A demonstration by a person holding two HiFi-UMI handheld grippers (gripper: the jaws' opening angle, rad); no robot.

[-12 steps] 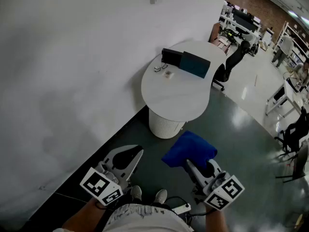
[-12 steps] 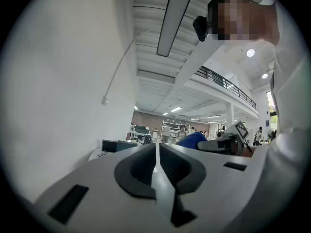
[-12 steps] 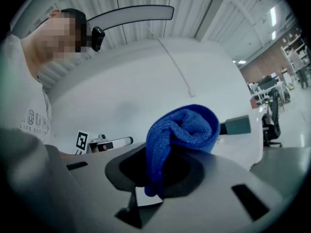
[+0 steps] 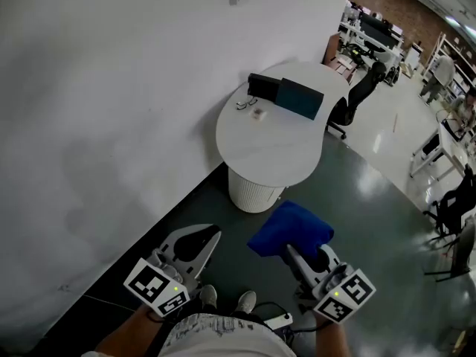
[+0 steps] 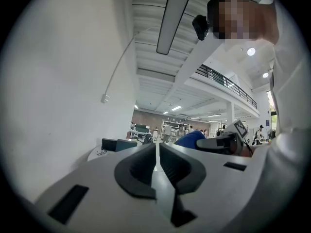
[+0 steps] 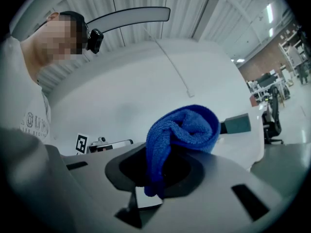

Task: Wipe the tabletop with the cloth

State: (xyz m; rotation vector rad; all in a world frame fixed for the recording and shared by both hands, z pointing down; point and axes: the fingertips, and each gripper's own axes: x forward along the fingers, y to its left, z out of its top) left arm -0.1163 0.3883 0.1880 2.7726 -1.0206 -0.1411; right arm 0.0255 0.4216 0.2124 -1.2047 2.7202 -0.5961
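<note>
A blue cloth is bunched in my right gripper, whose jaws are shut on it; in the right gripper view the cloth folds over the jaw tips. My left gripper is shut with nothing between its jaws, held low at the left beside the right one. In the left gripper view its jaws meet at a thin seam. The round white table stands ahead by the wall, well beyond both grippers, and also shows small in the left gripper view.
On the table lie a dark laptop-like slab, a black box and small items. The white wall runs along the left. A black office chair stands past the table. My shoes are on the dark floor.
</note>
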